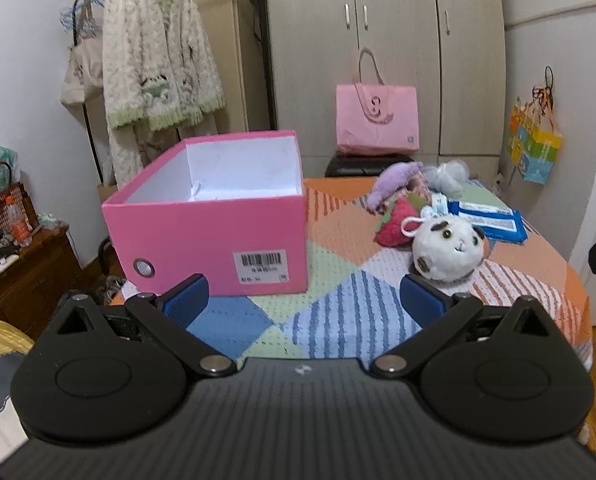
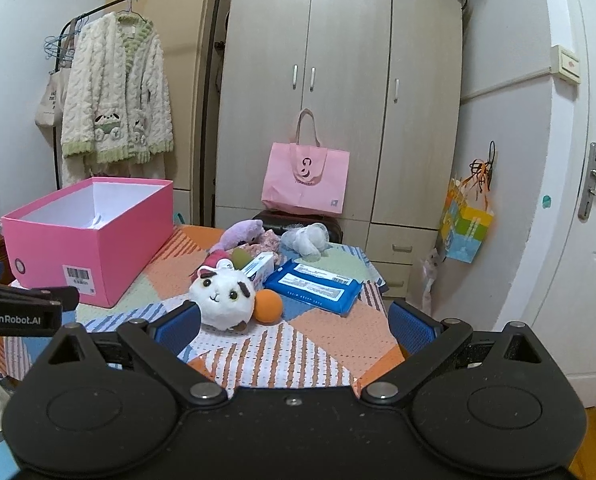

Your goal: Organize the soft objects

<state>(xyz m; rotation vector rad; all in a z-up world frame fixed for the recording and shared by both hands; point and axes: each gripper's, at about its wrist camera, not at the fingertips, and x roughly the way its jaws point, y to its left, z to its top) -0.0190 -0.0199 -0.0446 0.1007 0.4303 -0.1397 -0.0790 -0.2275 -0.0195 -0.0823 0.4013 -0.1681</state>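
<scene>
Both grippers hang just over the near edge of the table (image 2: 257,364): the left gripper (image 1: 304,302) and the right gripper (image 2: 293,326) each have their blue pads spread wide, with nothing between them. On the patchwork cloth, the pink box (image 1: 217,216) stands open-topped, its inside showing only white walls. Right of the box lies a blue wipes pack (image 2: 318,286). Nearer the box sits a white plush toy (image 2: 223,296), touching an orange ball (image 2: 269,307). Behind these, farther from the grippers, a purple plush (image 2: 241,234) and a grey plush (image 2: 308,240) lie beside the box's far right corner.
</scene>
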